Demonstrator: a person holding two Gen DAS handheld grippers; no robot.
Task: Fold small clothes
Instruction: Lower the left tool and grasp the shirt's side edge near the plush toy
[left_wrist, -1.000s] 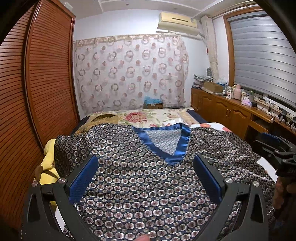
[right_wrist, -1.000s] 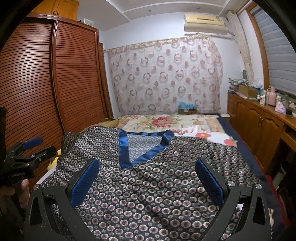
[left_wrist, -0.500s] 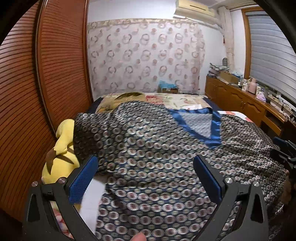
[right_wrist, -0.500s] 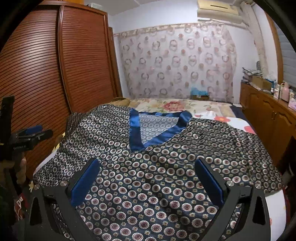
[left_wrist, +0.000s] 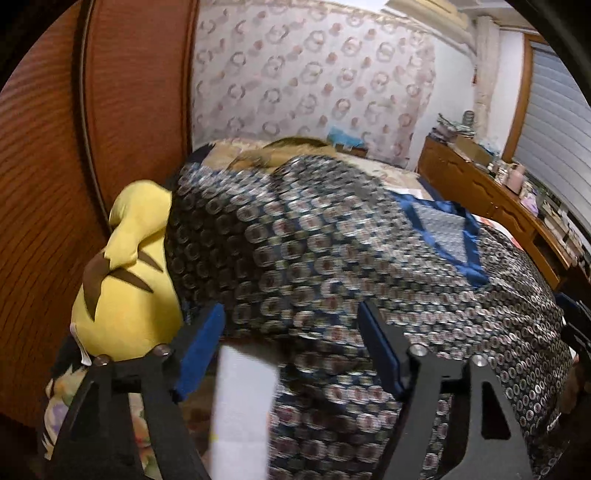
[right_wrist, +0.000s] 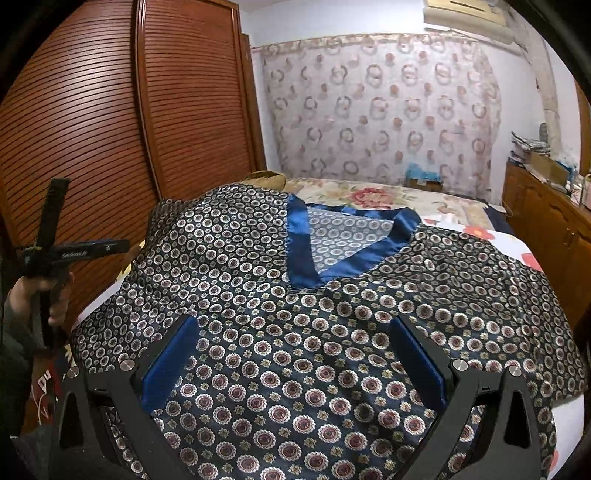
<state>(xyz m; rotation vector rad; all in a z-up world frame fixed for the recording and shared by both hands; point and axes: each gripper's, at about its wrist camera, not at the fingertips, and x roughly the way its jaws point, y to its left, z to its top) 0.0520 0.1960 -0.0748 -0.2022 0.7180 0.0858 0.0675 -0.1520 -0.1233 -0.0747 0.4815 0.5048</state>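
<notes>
Patterned top (right_wrist: 295, 332) lies flat on bed (right_wrist: 461, 214), unfolded; both claws, left (left_wrist: 291, 347) and right (right_wrist: 295, 362), gape empty; next likely: left claw grips sleeve edge at 9 o'clock.

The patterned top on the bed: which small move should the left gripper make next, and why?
Probably lower the open left gripper onto the left edge of the patterned top and close. The top lies spread flat and unfolded, neither gripper holds it, and that edge sits between the fingers beside the yellow plush.
</notes>
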